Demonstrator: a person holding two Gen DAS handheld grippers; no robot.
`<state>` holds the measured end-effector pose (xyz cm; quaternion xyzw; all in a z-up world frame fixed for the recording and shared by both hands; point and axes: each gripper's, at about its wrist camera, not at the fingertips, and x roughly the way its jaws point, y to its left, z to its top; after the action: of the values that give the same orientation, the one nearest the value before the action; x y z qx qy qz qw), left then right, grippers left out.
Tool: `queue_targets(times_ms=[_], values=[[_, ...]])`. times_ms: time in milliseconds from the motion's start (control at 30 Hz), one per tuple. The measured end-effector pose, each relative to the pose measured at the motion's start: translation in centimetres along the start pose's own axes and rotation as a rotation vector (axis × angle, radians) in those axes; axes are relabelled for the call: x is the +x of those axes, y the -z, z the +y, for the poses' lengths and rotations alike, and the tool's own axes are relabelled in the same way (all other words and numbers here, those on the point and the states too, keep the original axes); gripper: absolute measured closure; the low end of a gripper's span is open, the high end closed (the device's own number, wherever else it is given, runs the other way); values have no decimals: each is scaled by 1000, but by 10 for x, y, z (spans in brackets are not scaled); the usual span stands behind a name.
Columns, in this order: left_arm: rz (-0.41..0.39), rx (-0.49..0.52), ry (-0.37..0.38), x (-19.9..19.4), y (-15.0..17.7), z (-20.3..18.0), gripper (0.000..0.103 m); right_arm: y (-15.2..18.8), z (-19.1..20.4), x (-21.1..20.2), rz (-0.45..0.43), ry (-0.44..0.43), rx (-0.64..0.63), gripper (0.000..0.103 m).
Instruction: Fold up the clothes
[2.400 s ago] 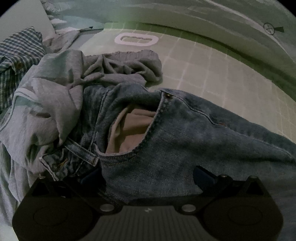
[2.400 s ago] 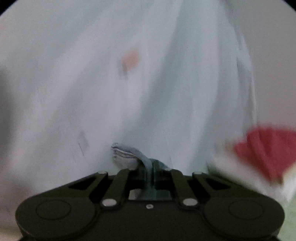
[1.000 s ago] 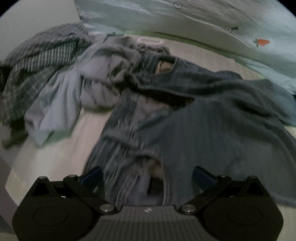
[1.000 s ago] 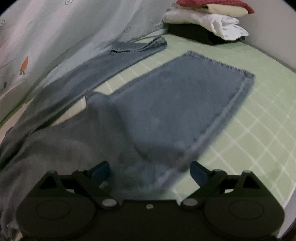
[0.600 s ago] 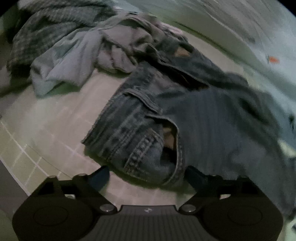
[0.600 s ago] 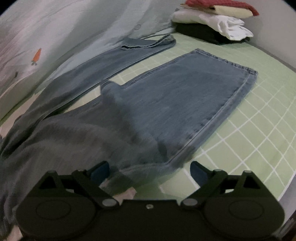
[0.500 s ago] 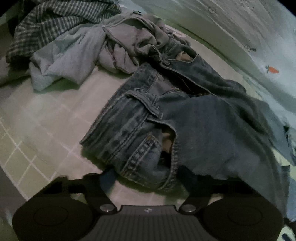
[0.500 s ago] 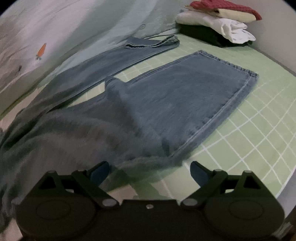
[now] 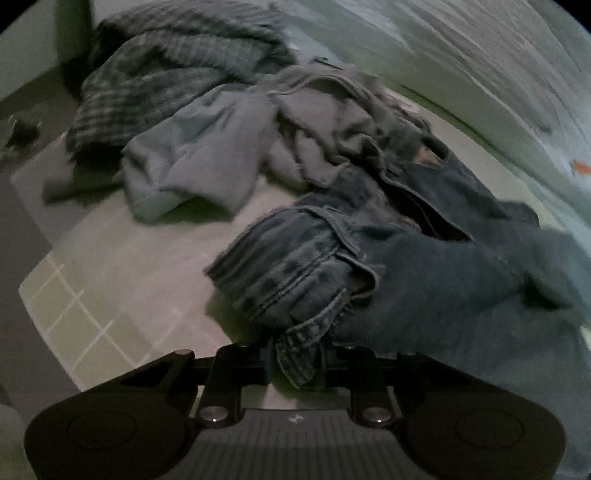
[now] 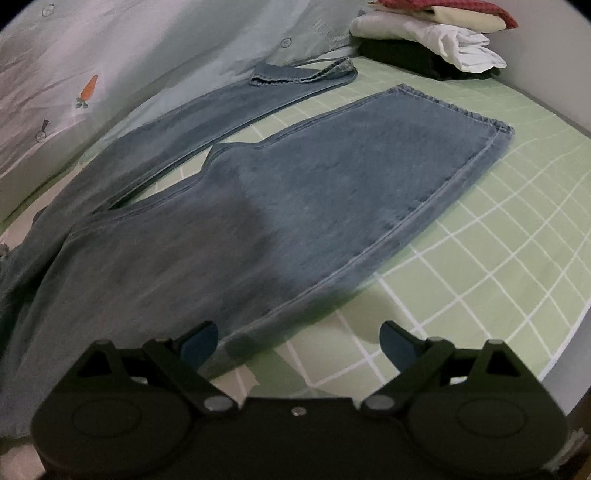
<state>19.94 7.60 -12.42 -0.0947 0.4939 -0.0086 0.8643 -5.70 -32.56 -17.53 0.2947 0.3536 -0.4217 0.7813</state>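
Note:
A pair of blue jeans lies on the green checked sheet. In the left wrist view its bunched waistband is nearest me, and my left gripper is shut on a corner of that waistband. In the right wrist view the two legs lie spread flat toward the far end, the far leg along the quilt. My right gripper is open and empty, just above the near edge of the near leg.
A heap of grey and plaid clothes lies behind the waistband. A stack of folded clothes sits at the far corner. A pale quilt with carrot prints runs along the far side. The bed edge is at right.
My left gripper has closed on the corner of the jeans' waistband. My right gripper has let go of the cloth it held, opened, and now hovers at the near leg's edge.

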Motion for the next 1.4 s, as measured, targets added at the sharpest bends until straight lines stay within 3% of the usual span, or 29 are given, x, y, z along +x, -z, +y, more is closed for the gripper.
queue_targets(times_ms=[233,367,633,733,900,1100,1133,1200,1267,1400], values=[[9,63,-76,-14,12,-18,63,-6,-28,3,-6,9,48,6],[1,58,-59,-27,23,-35,56,-16,-53,13,-2,8,73,5],[-78,86,-48,-61,63,-107,33,-59,-120,41,-18,31,16,3],[-76,114,-62,-69,86,-137,32,-83,-151,55,-38,54,3,2],[-60,71,-73,-80,119,-176,31,-131,-198,84,-79,89,-53,0],[-47,84,-90,-98,147,-222,31,-180,-226,116,-108,96,-133,2],[-46,96,-94,-100,151,-230,31,-186,-229,118,-111,87,-146,6],[-42,119,-98,-103,156,-241,31,-192,-230,117,-117,54,-209,59],[-40,138,-96,-104,158,-253,31,-195,-231,113,-123,24,-286,80],[-39,170,-82,-101,159,-277,31,-196,-253,100,-147,13,-287,87]])
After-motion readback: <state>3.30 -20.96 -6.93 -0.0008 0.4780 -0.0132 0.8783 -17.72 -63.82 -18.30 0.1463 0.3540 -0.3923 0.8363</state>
